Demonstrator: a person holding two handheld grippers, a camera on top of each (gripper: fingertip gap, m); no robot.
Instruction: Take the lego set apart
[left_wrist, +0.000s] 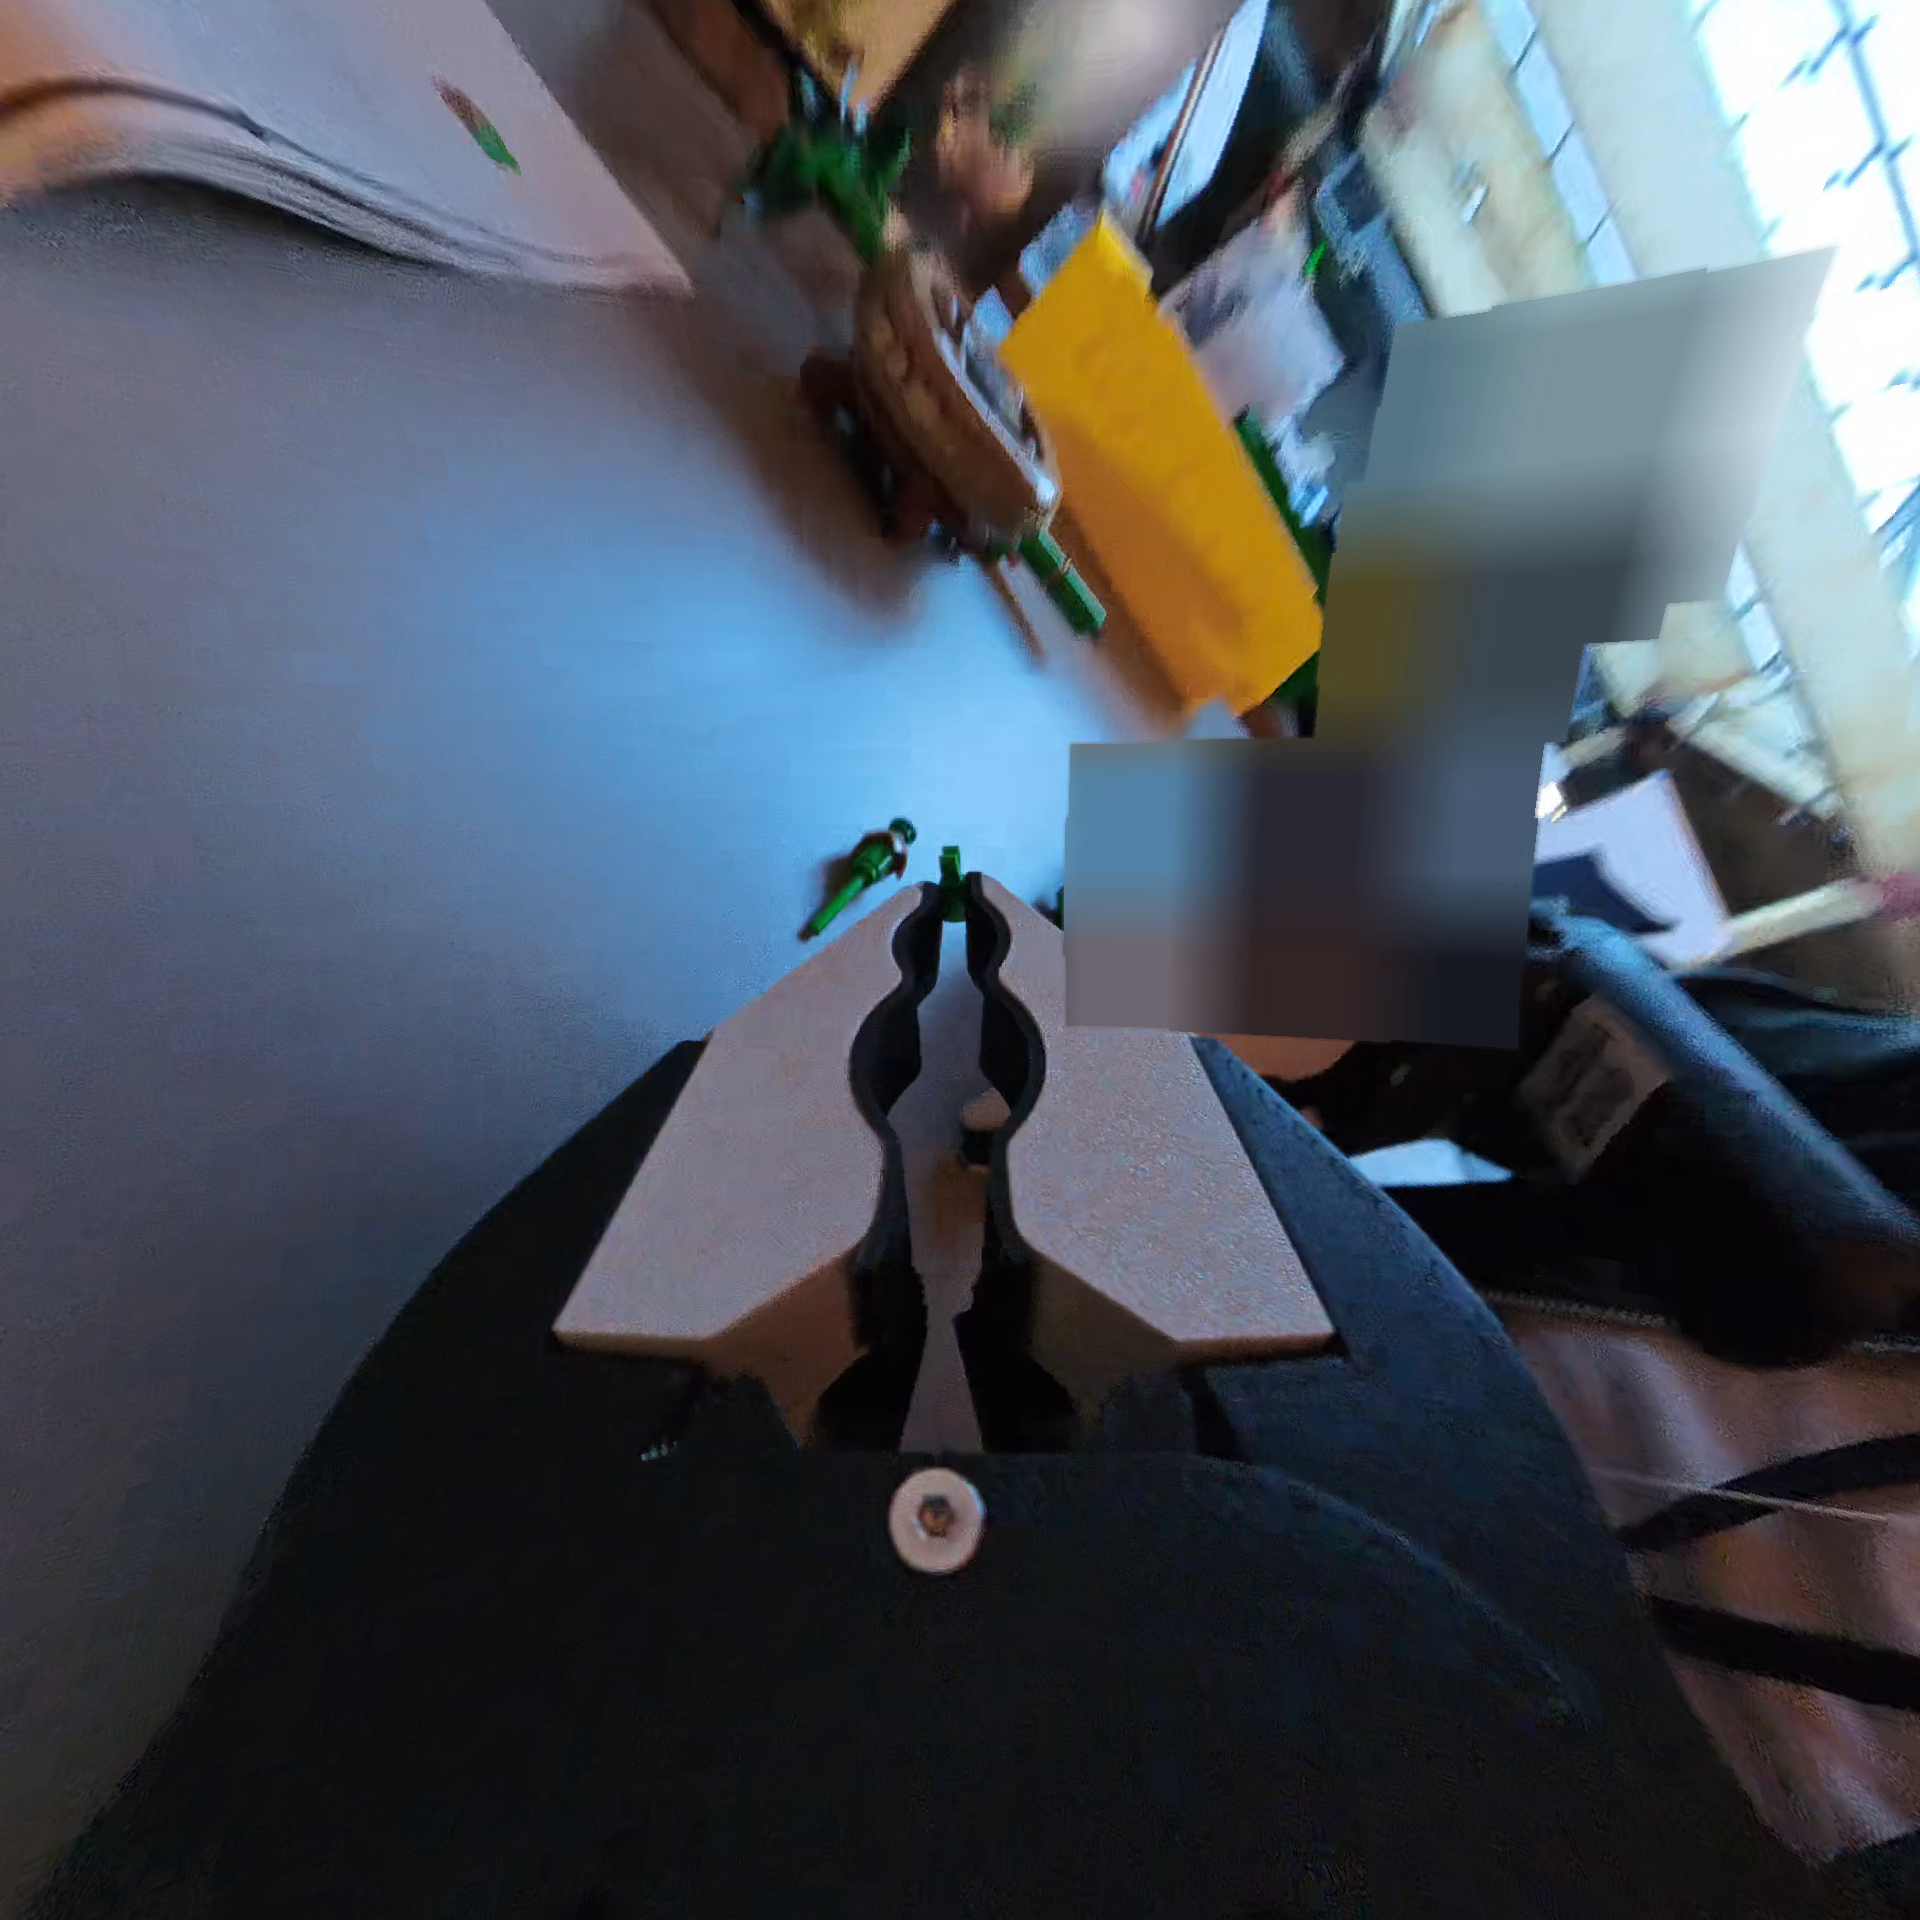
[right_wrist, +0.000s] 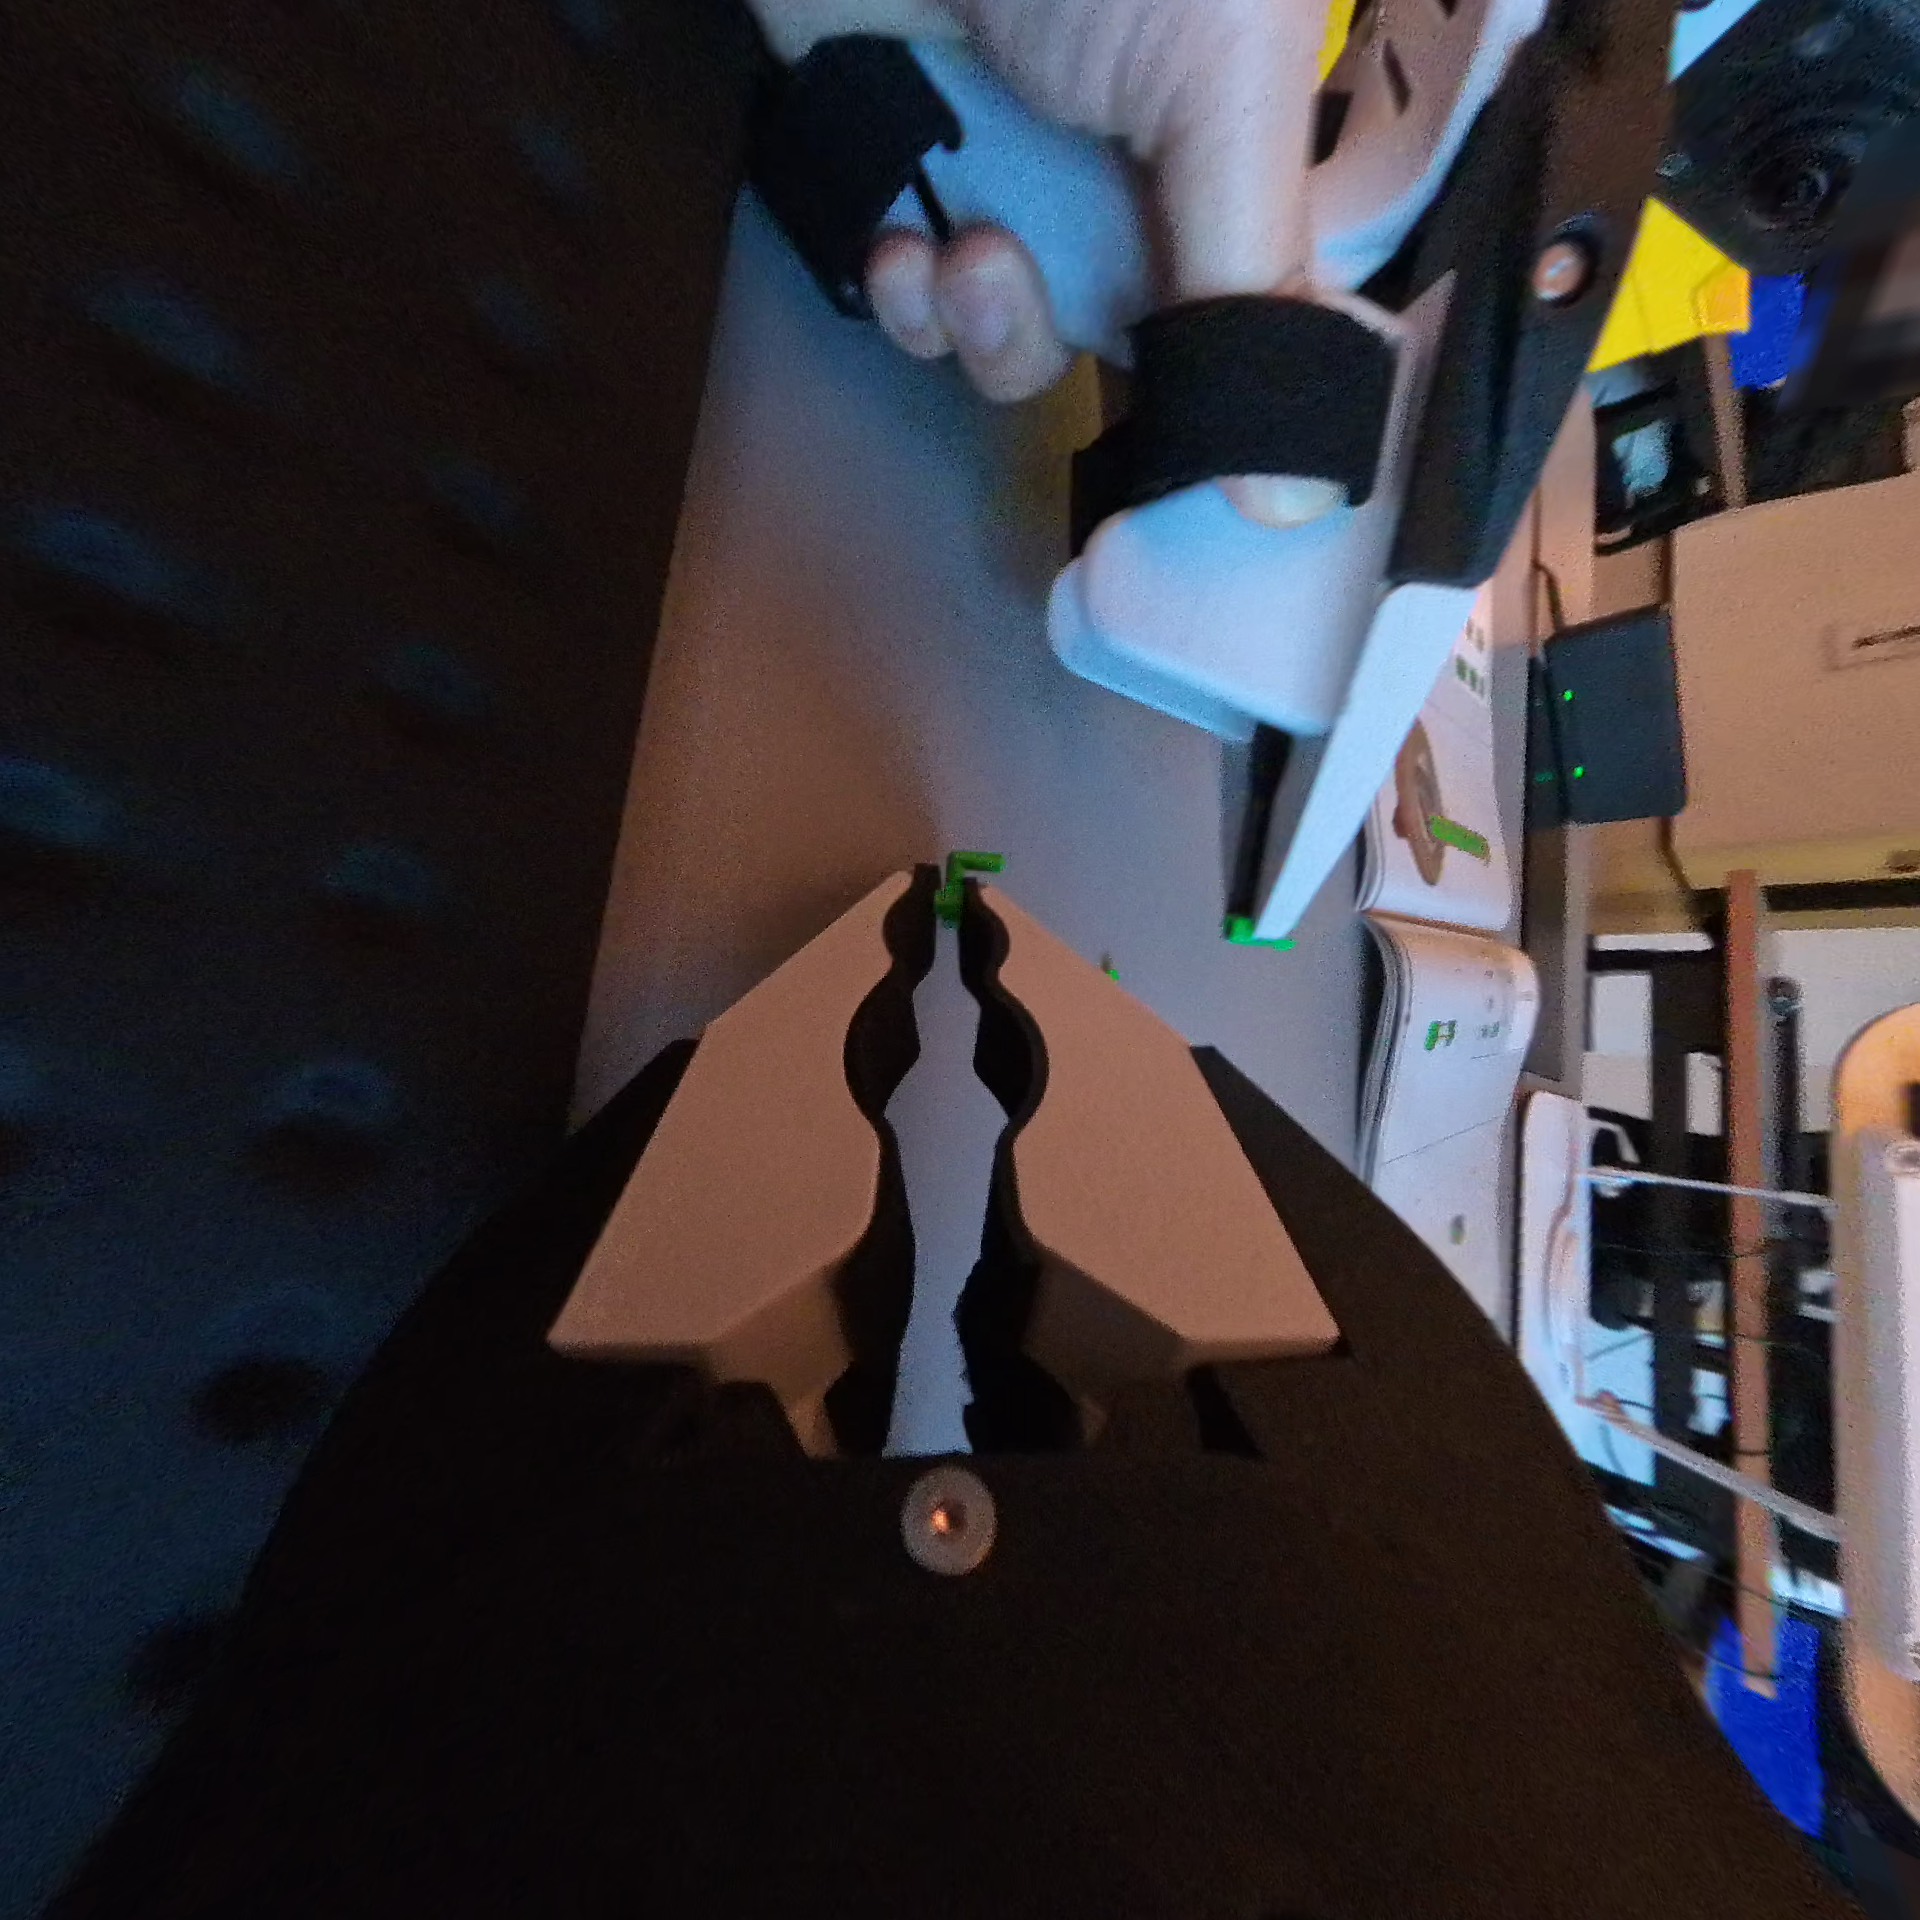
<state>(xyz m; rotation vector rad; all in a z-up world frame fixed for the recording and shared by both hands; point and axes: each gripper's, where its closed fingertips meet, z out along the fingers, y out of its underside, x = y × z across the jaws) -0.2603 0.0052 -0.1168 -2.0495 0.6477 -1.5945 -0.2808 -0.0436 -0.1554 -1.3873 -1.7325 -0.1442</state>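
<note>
**Two hand-held grippers, each pinching a small green lego piece above a grey surface**

Left wrist view: the left gripper (left_wrist: 951, 896) has its fingers (left_wrist: 883, 966) drawn together at the tips and clamped on a small green piece (left_wrist: 950, 871), which protrudes just beyond them. On the grey surface (left_wrist: 416, 727) just beside the tips lies a loose green stem-like piece (left_wrist: 864, 871) with a brownish part near one end. Farther off, blurred, stands the remaining lego set (left_wrist: 935, 416), a brown build with green foliage-like parts, and against it a yellow box-like object (left_wrist: 1164, 468). An open booklet (left_wrist: 312, 135) lies near the far edge of the surface.

Right wrist view: the right gripper (right_wrist: 954, 894) likewise has its fingers (right_wrist: 1039, 987) closed at the tips on a bright green angled piece (right_wrist: 961, 883), held clear of the surface and near its edge. The left gripper (right_wrist: 1262, 925) appears farther off, its pale fingers pointing down to a green piece at their tip, close to the surface. A hand (right_wrist: 1091, 187) grips its light handle, with a black strap (right_wrist: 1236, 395) across the thumb. Beyond it lie the booklet pages (right_wrist: 1444, 987), and shelving and boxes fill the background.
</note>
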